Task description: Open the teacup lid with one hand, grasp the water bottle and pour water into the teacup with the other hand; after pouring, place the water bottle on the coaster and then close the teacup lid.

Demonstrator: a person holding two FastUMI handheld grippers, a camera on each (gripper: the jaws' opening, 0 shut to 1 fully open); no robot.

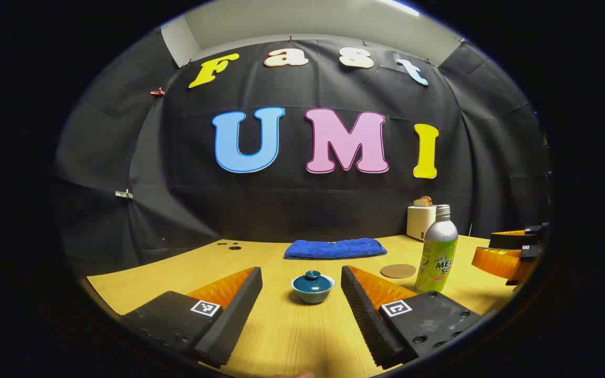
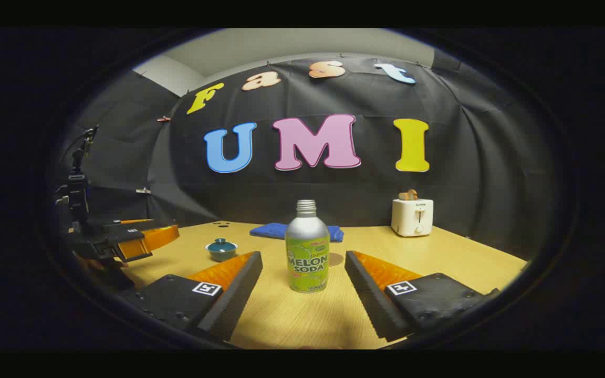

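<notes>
Jaws of my left gripper (image 1: 301,286) stand open, the lidded teacup (image 1: 313,287) dead ahead at 12 o'clock between them. My right gripper (image 2: 303,273) gapes likewise, the upright water bottle (image 2: 307,247) at 12 o'clock; the coaster (image 1: 398,271) lies just behind it on the table (image 1: 281,336).
</notes>
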